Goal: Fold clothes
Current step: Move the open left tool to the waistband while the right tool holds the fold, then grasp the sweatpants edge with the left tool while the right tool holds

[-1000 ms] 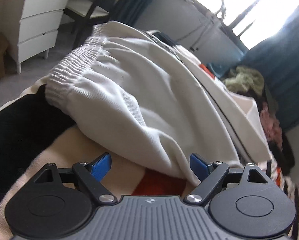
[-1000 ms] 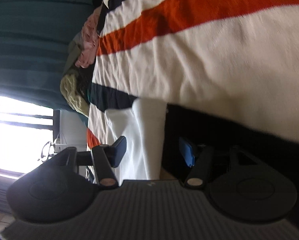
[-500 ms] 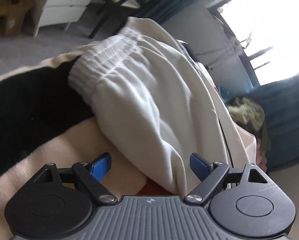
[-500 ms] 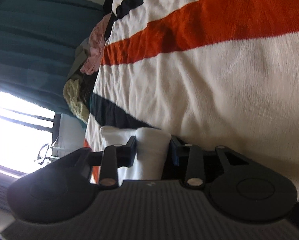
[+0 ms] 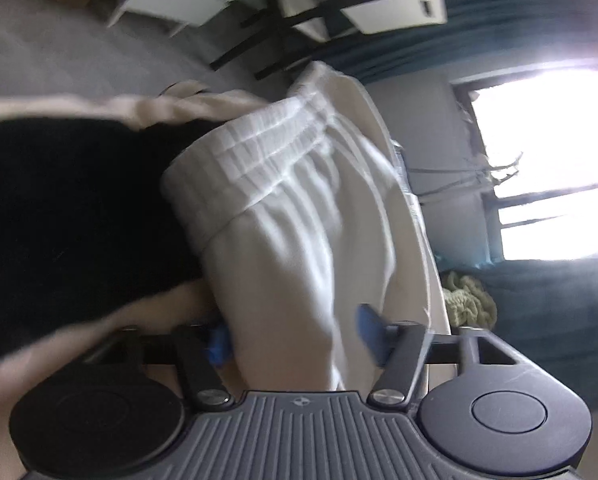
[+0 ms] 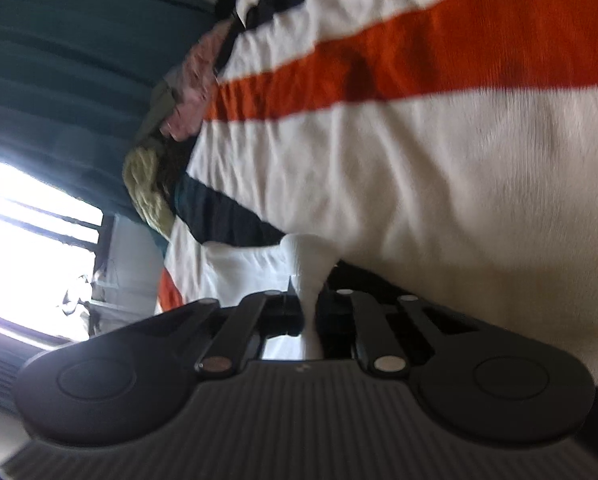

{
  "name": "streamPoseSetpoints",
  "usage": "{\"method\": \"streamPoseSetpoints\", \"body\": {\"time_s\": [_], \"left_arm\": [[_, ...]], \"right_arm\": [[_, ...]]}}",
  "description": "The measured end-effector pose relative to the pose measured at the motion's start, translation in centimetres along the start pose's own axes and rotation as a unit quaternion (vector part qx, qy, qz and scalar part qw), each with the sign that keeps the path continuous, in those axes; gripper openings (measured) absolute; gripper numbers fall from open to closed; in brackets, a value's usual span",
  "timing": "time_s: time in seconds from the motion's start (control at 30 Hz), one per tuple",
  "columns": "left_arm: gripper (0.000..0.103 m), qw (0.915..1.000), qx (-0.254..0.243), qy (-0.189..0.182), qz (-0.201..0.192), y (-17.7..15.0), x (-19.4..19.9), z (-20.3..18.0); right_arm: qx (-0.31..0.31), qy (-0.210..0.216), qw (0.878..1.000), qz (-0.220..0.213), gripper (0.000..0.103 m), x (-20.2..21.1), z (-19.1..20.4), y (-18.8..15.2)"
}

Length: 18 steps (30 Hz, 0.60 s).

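Striped bed blanket under the cream pants: my right gripper has just gone from open to clamped on a white fabric edge, left gripper is closing around the pant fabric, so the fold lift looks next.

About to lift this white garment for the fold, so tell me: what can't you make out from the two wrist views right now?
- Left wrist view: motion blur; whether the closing left tongs already pinch the white garment is unclear.
- Right wrist view: right tongs are shut on a white fold; which part of the garment is hidden by the tool body.
- Garment's full outline: cut off in both views.
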State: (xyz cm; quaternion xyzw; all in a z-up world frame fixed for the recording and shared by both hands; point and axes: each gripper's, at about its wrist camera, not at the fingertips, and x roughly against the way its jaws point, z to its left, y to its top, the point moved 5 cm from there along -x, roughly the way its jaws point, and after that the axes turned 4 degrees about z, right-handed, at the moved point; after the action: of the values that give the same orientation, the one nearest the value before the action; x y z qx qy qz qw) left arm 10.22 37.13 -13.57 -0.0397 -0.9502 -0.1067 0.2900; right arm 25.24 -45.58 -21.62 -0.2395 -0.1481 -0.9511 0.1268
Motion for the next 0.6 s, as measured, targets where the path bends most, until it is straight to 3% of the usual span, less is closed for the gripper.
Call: {"method": "streamPoseSetpoints", "body": {"time_s": [0.07,0.1,0.23,0.4,0.5,0.6], "left_arm": [[0.013,0.9999,-0.006,-0.005,-0.011,0.7,-0.1,0.1],[0.01,0.9997,-0.015,-0.01,-0.016,0.8,0.1,0.0],[0.007,0.9973,-0.051,-0.038,-0.037,0.7,1.8,-1.4],[0.006,0.9854,-0.042,-0.098,-0.133,1.8,8.4,-1.8],[0.006,0.9807,-0.008,-0.123,-0.151,2.0,11.2,-0.5],[0.006,0.9813,0.014,-0.107,-0.159,1.8,12.4,0.5]], "right_arm": [[0.001,0.007,1.0,-0.02,0.007,1.1,0.6,0.1],[0.0,0.009,0.999,-0.033,0.007,1.8,0.7,0.2],[-0.021,-0.003,0.996,-0.089,0.007,4.7,-0.4,1.3],[-0.038,-0.026,0.992,-0.121,0.007,7.4,-1.9,2.0],[-0.032,-0.036,0.989,-0.138,0.007,8.9,-1.9,1.6],[-0.015,-0.056,0.985,-0.163,0.007,10.5,-1.6,1.4]]}}
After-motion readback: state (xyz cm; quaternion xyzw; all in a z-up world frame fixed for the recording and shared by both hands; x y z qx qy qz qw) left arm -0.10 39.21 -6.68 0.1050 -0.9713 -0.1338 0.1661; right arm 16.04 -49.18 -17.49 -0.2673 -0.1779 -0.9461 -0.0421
